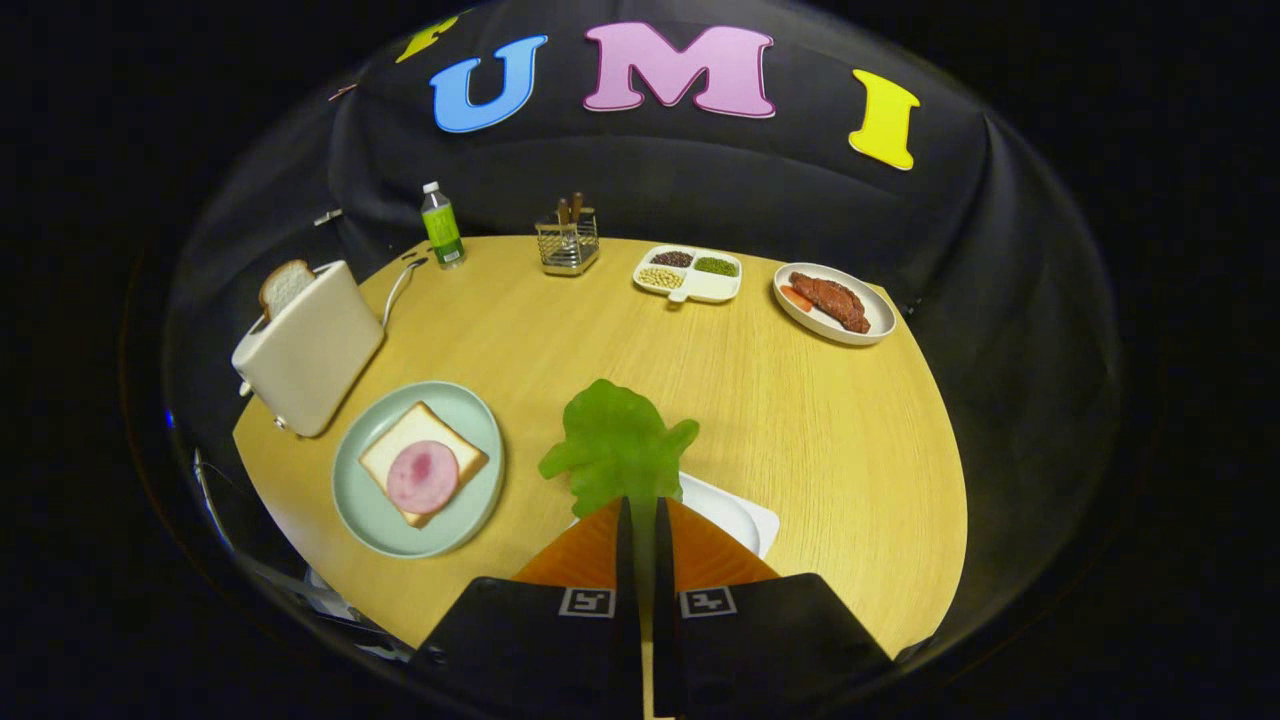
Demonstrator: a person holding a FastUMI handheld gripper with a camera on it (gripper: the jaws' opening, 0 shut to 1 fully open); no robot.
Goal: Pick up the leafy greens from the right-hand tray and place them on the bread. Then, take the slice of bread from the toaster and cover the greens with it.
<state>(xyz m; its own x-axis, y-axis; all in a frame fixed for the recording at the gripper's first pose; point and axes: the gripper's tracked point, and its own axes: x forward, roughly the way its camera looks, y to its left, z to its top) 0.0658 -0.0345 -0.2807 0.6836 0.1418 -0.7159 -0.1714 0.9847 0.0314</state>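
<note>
Gripper view: gripper [640, 515] clamped on leafy greens [615, 450], no legible label on bottle [441, 226].

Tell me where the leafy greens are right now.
In the gripper view, the leafy greens are pinched between the gripper fingers, lifted over the white tray, right of the bread plate.

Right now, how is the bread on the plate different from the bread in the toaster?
The bread on the plate lies flat; the bread in the toaster stands upright in its slot. The plate bread carries a round pink slice of meat; the toaster bread is bare. The plate bread shows whole; the toaster hides the other's lower part. Both are pale with brown crusts. The gripper is shut on the leafy greens.
</note>
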